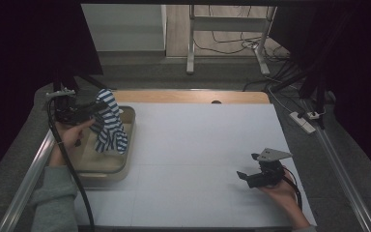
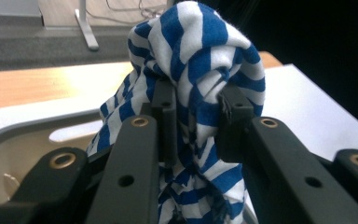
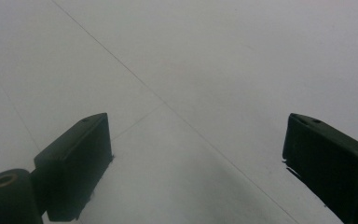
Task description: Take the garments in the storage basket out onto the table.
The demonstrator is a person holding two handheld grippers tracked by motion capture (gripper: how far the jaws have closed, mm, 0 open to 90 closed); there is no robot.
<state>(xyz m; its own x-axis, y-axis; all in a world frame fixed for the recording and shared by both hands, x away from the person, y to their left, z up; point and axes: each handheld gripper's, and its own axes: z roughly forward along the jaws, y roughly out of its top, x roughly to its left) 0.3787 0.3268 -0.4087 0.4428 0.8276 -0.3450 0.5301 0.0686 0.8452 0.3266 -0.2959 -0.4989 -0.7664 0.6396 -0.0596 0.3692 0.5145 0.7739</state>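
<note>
The blue-and-white striped cloth (image 2: 200,65) hangs bunched over the beige tub (image 1: 125,166) at the desk's left edge, pinched tight in the left gripper (image 2: 196,109). This looks like the lift-out step; next it likely needs carrying clear of the rim onto the white desk (image 1: 193,145). The right gripper (image 3: 196,154) rests there, jaws wide apart and empty. Beyond are grey floor and cables.

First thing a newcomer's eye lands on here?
The blue-and-white striped cloth, bunched between the left gripper's fingers and hanging over the beige tray at the table's left edge. Next, the right gripper, open, over bare white table at right.
</note>
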